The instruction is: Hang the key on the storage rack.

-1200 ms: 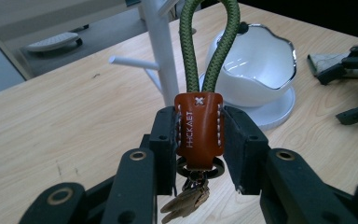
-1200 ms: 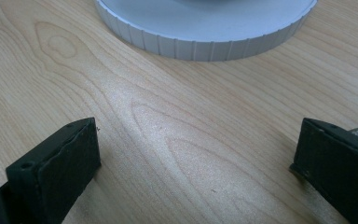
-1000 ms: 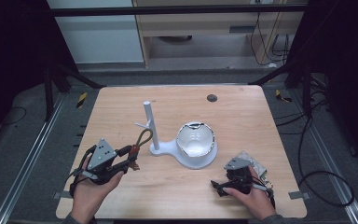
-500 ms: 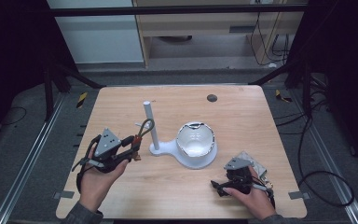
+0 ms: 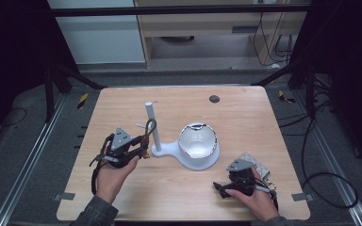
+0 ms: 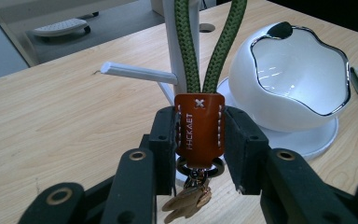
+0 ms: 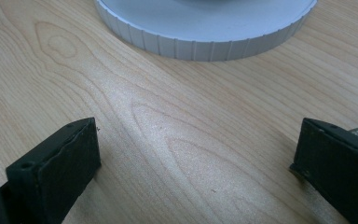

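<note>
Left gripper clamped on the orange leather tab of a keychain; both jaws press the tab's sides. Green rope loop rises from the tab toward 12 o'clock, standing in front of the white post of the stand; whether it touches the post, cannot tell. A short white peg juts from the post toward 9 o'clock, left of the loop. Metal ring and brass-coloured keys hang below the tab. In the high view the left gripper sits at 9 o'clock of the stand base, just beside it, held in the person's left hand, with the loop up against the post. White bowl-shaped holder with a chrome rim stands on the round end of the same base, at 3 o'clock of the post. Right gripper rests low on the tabletop at 5 o'clock of the bowl, apart from it; jaws wide, nothing between them but bare wood, the ribbed edge of the round base ahead at 12 o'clock.
</note>
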### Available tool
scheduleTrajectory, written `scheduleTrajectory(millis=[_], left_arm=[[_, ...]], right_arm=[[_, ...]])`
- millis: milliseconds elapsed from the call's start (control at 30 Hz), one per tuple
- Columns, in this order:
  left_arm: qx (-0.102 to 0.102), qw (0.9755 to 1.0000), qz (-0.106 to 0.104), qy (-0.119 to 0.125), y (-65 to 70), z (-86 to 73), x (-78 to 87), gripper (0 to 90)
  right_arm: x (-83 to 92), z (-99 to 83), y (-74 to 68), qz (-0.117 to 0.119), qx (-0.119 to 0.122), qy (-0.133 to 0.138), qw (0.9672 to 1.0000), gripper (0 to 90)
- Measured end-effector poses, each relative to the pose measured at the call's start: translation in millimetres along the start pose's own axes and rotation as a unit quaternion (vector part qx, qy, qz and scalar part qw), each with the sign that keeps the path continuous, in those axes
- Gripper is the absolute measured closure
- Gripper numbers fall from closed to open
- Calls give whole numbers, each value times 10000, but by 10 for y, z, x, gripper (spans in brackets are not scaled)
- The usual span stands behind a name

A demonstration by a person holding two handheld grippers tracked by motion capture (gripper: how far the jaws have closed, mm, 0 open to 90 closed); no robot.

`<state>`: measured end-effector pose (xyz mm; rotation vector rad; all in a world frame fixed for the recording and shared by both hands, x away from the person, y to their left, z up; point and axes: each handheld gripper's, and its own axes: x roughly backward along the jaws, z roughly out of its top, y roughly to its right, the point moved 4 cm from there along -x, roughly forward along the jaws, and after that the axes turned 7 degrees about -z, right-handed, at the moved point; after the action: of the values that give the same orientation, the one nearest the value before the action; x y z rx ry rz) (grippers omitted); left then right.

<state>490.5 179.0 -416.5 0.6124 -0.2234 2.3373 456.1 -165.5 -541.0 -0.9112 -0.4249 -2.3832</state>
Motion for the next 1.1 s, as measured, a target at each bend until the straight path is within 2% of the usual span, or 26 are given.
scheduleTrajectory(millis=[633, 1100], left_arm=[[158, 9999, 13, 28, -30, -14, -262, 653], [164, 9999, 16, 17, -40, -6, -298, 628]], right_arm=[[9, -8, 2, -27, -11, -10, 10000, 3], [21, -14, -4, 16, -41, -11, 10000, 8]])
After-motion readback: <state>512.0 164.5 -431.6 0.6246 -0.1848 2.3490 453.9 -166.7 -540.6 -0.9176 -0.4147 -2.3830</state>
